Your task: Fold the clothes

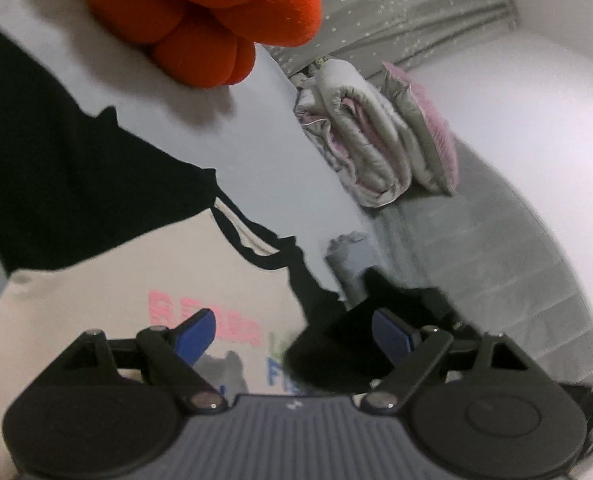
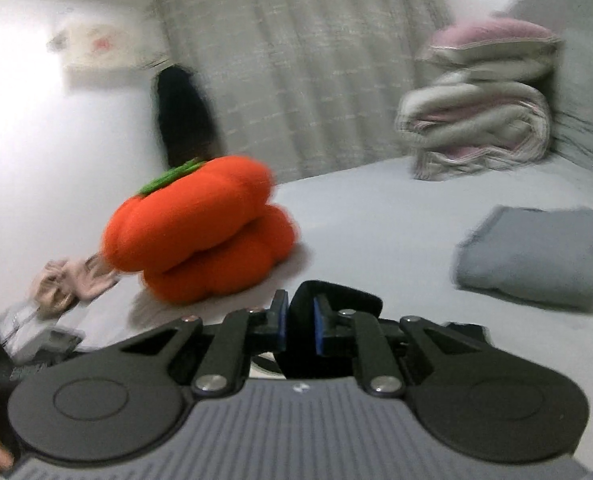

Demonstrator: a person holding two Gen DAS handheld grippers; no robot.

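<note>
On the bed (image 2: 376,220), near its front edge, a cream T-shirt (image 1: 108,300) with black sleeves and coloured lettering lies spread under my left gripper (image 1: 292,334). Its fingers stand wide apart and grip nothing; one blue pad hangs over the printed chest, the other beside a black sleeve (image 1: 328,356) that is bunched up just ahead of it. The shirt's long axis runs away from me to the left in the left wrist view, toward the other black sleeve (image 1: 56,180).

My right gripper (image 2: 298,324) has its fingers nearly closed on a fold of black cloth (image 2: 336,300), which I take to be that same sleeve, lifted clear of the bed. So the sleeve lies between my two hands, and the right one already has it; I judge the next move is to carry it in over the chest.

The bed is covered by a plain pale sheet. An orange pumpkin cushion (image 2: 200,232) sits toward the far left, a folded grey garment (image 2: 532,256) toward the right edge, and a rolled quilt (image 2: 476,120) in the far right corner against grey curtains (image 2: 296,80).
</note>
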